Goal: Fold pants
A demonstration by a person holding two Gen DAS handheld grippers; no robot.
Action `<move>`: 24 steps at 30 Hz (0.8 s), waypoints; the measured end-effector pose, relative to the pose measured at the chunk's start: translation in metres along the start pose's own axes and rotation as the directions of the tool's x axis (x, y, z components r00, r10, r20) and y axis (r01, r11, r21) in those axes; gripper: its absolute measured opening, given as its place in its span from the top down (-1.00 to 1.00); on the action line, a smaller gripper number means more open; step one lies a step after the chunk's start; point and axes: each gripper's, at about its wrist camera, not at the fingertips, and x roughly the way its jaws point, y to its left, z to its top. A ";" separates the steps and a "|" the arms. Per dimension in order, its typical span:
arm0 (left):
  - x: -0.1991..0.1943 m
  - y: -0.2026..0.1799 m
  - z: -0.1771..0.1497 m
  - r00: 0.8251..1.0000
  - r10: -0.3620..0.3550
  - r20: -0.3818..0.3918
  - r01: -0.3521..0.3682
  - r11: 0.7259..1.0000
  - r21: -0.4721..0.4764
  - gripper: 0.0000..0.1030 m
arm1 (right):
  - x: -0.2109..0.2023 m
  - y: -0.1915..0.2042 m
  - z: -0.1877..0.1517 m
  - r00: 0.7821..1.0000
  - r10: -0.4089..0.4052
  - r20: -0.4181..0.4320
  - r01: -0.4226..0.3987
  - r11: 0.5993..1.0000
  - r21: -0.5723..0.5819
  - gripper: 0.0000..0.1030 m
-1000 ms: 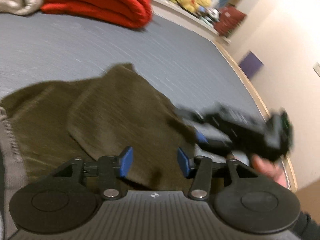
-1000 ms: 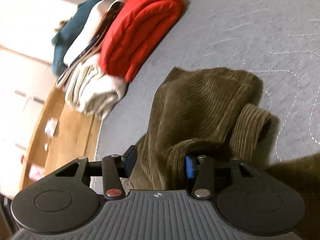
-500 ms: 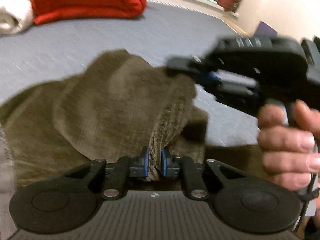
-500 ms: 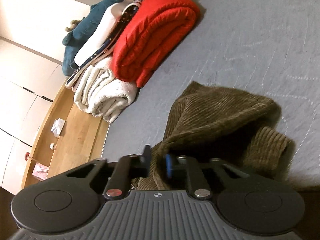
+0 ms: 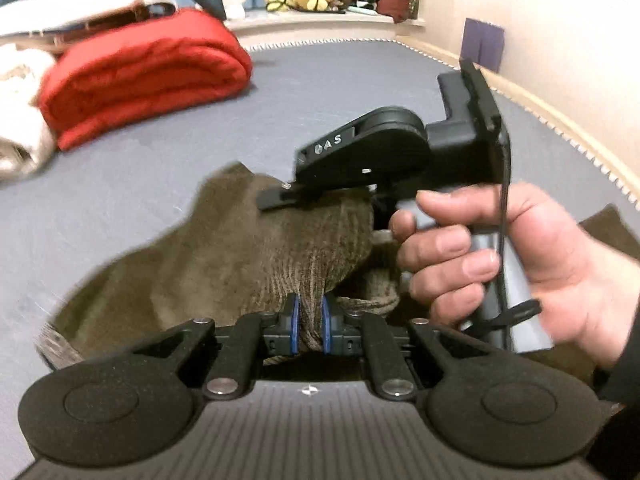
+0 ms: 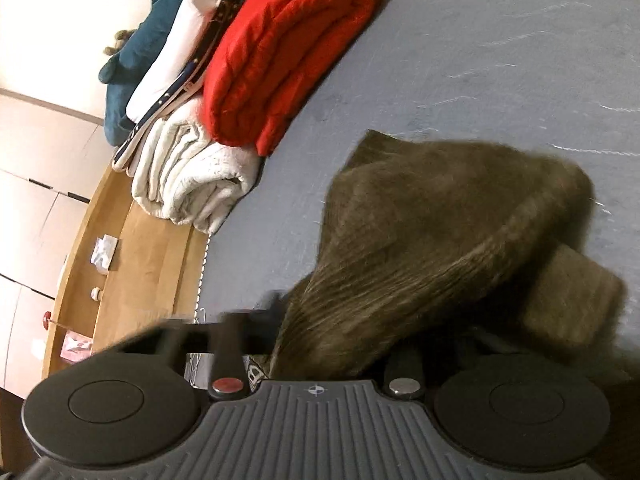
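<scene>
both hand-held grippers, left (image 5: pixel 309 322) and right (image 6: pixel 320 350), gaping earlier, now pinch the pants (image 5: pixel 240 252).

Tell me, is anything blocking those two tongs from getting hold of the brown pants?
Nothing visible is. Both have hold already: the left tongs pinch a bunch of the brown pants, and the right tongs, buried in the fabric, grip them too.
</scene>
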 end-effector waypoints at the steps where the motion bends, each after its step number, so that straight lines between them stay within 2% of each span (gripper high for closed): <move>1: -0.003 0.003 0.001 1.000 0.014 0.013 -0.014 1.000 0.010 0.77 | 0.001 0.008 0.000 1.000 0.008 0.009 -0.008 1.000 -0.024 0.85; 2: -0.007 0.008 0.004 0.999 0.019 0.028 -0.019 1.000 0.009 0.77 | -0.001 0.017 -0.001 1.000 0.014 0.023 -0.012 0.998 -0.065 0.91; 5: -0.017 0.024 0.010 0.995 0.001 0.102 0.003 0.999 -0.032 0.75 | -0.020 0.051 0.001 0.996 0.026 0.081 -0.008 0.975 -0.224 0.92; 6: -0.019 0.027 0.015 0.991 -0.027 0.130 0.033 0.998 -0.049 0.64 | -0.031 0.060 0.003 0.994 0.043 0.105 -0.014 0.966 -0.259 0.92; 7: -0.019 0.030 0.019 0.984 -0.070 0.162 0.082 0.994 -0.068 0.39 | -0.045 0.069 0.006 0.989 0.054 0.140 -0.010 0.956 -0.294 0.92; 8: -0.020 0.032 0.025 0.972 -0.121 0.200 0.141 0.986 -0.086 0.18 | -0.059 0.077 0.010 0.982 0.062 0.177 -0.001 0.945 -0.327 0.92; 9: -0.023 0.032 0.031 0.957 -0.153 0.244 0.182 0.978 -0.099 -0.16 | -0.079 0.084 0.014 0.968 0.076 0.238 0.015 0.933 -0.360 0.93; 10: -0.026 0.033 0.032 0.936 -0.175 0.306 0.218 0.969 -0.113 -0.26 | -0.101 0.087 0.020 0.949 0.090 0.303 0.032 0.926 -0.377 0.93; 11: -0.027 0.033 0.033 0.917 -0.179 0.357 0.239 0.962 -0.130 -0.26 | -0.121 0.087 0.026 0.925 0.098 0.367 0.051 0.925 -0.377 0.93; 12: -0.025 0.033 0.036 0.908 -0.175 0.382 0.249 0.956 -0.154 -0.27 | -0.146 0.084 0.033 0.885 0.096 0.455 0.082 0.930 -0.357 0.93; 14: -0.012 0.031 0.039 0.911 -0.159 0.380 0.245 0.951 -0.190 -0.26 | -0.200 0.068 0.046 0.751 0.050 0.659 0.183 0.942 -0.280 0.93; 15: -0.001 0.027 0.039 0.920 -0.157 0.360 0.238 0.952 -0.192 -0.26 | -0.224 0.056 0.050 0.659 -0.008 0.752 0.264 0.939 -0.222 0.93; 16: 0.012 0.022 0.041 0.931 -0.160 0.327 0.228 0.957 -0.180 -0.26 | -0.243 0.042 0.054 0.548 -0.094 0.831 0.383 0.911 -0.150 0.93; 17: 0.027 0.014 0.041 0.944 -0.159 0.288 0.210 0.965 -0.157 -0.26 | -0.252 0.026 0.058 0.465 -0.177 0.867 0.491 0.867 -0.086 0.92; 18: 0.044 0.009 0.040 0.955 -0.157 0.250 0.194 0.972 -0.131 -0.27 | -0.256 -0.002 0.068 0.425 -0.283 0.860 0.571 0.821 -0.011 0.84; 19: 0.062 0.004 0.037 0.966 -0.161 0.204 0.185 0.977 -0.103 -0.37 | -0.257 -0.031 0.079 0.450 -0.376 0.810 0.593 0.804 0.044 0.84; 20: 0.081 0.000 0.032 0.975 -0.168 0.147 0.181 0.981 -0.076 -0.43 | -0.256 -0.063 0.087 0.494 -0.458 0.739 0.594 0.799 0.098 0.83; 22: 0.117 -0.006 0.021 0.986 -0.161 0.052 0.163 0.986 -0.030 -0.49 | -0.254 -0.118 0.092 0.559 -0.553 0.618 0.573 0.796 0.194 0.80; 23: 0.133 -0.007 0.016 0.988 -0.155 0.011 0.155 0.988 -0.009 -0.49 | -0.255 -0.138 0.093 0.582 -0.576 0.574 0.562 0.795 0.228 0.80; 24: 0.146 -0.007 0.012 0.989 -0.148 -0.022 0.148 0.989 0.007 -0.49 | -0.256 -0.153 0.094 0.589 -0.594 0.549 0.557 0.790 0.257 0.79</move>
